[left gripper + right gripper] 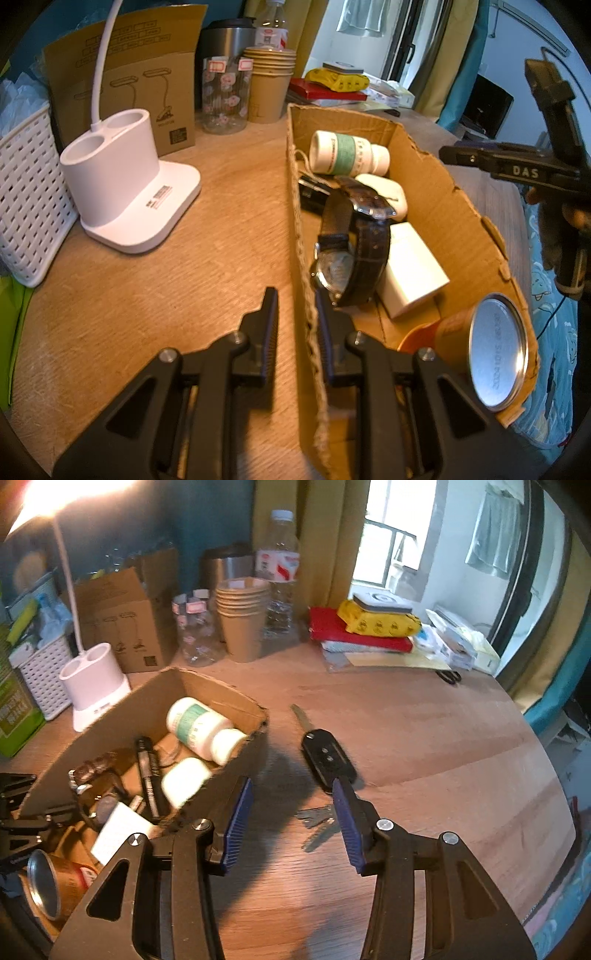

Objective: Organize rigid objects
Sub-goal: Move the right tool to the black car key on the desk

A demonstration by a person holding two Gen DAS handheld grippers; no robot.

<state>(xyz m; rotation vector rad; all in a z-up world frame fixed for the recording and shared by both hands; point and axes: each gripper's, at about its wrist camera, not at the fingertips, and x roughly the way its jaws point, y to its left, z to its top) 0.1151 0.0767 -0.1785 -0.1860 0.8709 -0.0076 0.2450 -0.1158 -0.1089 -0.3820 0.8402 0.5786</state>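
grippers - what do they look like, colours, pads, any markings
Both are black plastic with triangular cut-outs and silver bolts. The right gripper has ribbed blue pads; the left gripper has dark ribbed pads. In the left wrist view, the right one reads "DAS" in white.

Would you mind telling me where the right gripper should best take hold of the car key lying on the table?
Probably across the black fob, not the thin metal blade. The car key lies flat beside the cardboard box, blade pointing away, so the open right gripper could descend from above, one finger on each long side.

Car key (327,758) right of cardboard box (221,698)
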